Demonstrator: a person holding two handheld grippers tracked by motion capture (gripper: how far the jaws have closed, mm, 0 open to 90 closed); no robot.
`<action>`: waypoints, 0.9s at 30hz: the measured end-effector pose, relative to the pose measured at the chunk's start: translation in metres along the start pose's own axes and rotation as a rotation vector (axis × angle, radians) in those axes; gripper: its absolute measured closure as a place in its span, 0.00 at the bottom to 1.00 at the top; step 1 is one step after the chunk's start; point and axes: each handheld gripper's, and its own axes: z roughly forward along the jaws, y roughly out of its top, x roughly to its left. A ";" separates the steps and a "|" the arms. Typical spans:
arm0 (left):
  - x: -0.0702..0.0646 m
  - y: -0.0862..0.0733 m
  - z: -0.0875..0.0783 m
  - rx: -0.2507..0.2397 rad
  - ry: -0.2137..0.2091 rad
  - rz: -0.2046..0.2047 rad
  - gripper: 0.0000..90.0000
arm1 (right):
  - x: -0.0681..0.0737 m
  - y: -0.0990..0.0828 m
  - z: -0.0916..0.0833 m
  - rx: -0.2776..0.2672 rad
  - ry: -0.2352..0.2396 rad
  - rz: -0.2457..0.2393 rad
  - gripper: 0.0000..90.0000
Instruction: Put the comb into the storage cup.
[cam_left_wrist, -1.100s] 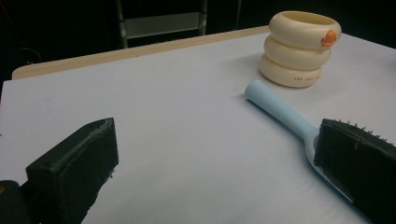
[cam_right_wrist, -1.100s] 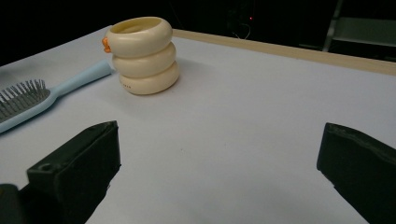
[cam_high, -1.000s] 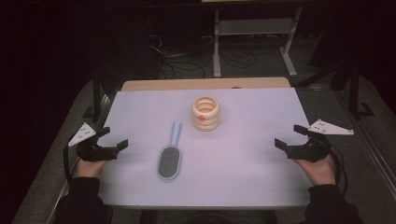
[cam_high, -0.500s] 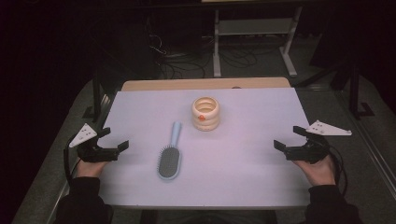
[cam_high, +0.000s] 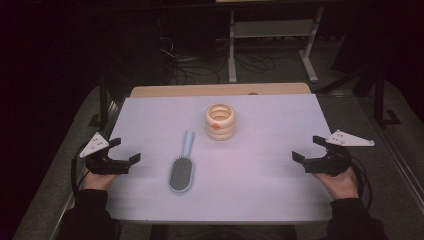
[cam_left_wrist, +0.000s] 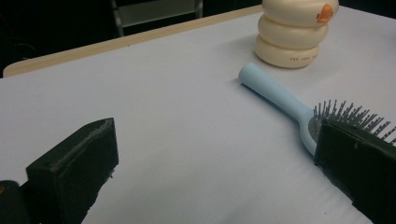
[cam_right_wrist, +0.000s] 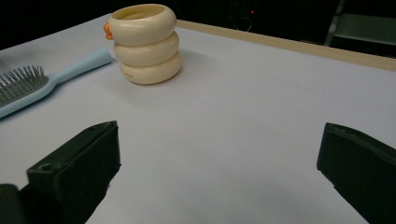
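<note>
The pale blue plastic hairbrush with a grey bristle pad (cam_high: 182, 167) lies flat on the lilac-covered surface (cam_high: 260, 170), bristles up, its handle pointing away toward the cream holder shaped like three stacked rings with an orange spot (cam_high: 220, 121), close to it but apart. It looks light and rigid, with a smooth round handle that may slip or roll between hard jaws; the bristles would give and offer a poor hold, so the straight handle, taken across its width near the neck, seems the soundest place to grip. The left gripper (cam_high: 124, 155) rests near the left edge with its jaws spread wide and nothing between them; the right gripper (cam_high: 310, 150) sits well apart at the right edge, jaws likewise released. The high view gives the whole layout and the gap between brush and holder. The left gripper view brings in the brush's hollow handle tip (cam_left_wrist: 246, 73) and small lettering on the holder's lowest ring (cam_left_wrist: 299, 58), while the right gripper view catches the holder's open top (cam_right_wrist: 142, 13) and the orange spot at its far left
</note>
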 end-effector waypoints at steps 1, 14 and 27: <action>0.000 0.001 0.000 0.004 0.001 0.003 0.00 | 0.000 0.000 0.001 0.007 -0.002 -0.003 0.00; -0.005 0.031 -0.011 0.008 -0.030 0.066 0.00 | 0.000 0.000 -0.001 0.004 -0.008 -0.001 0.00; -0.006 0.059 -0.001 0.007 -0.104 0.094 0.00 | 0.000 -0.001 -0.001 0.009 -0.007 -0.006 0.00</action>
